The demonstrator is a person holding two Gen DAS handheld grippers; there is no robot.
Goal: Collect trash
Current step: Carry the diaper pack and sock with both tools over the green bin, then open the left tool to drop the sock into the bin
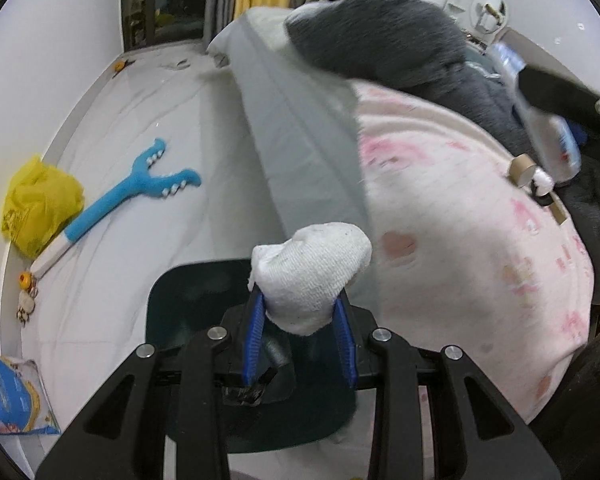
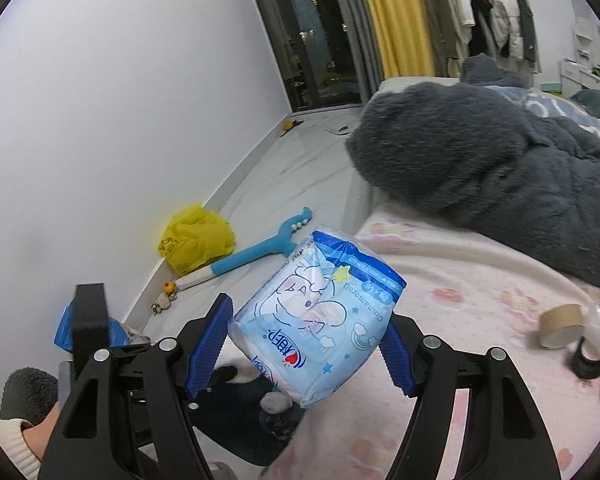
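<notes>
**Both grippers loaded; bin lies below the left one**

Over the bedside floor, the left wrist view shows the left hand-held gripper [image 1: 302,320] clenched on a crumpled white wad [image 1: 312,276], which stands up between the blue pads. A dark bin [image 1: 172,304] sits directly beneath and just beyond the jaws, its opening facing up. A yellow bag [image 1: 40,204] lies well apart by the wall.

From the right wrist view, the right hand-held gripper [image 2: 310,346] grasps a blue tissue packet [image 2: 320,312], its long axis running diagonally across the jaws. The bin's dark shape shows below it. Judgement: the left gripper is nearer the bin, so its load should drop first.
</notes>
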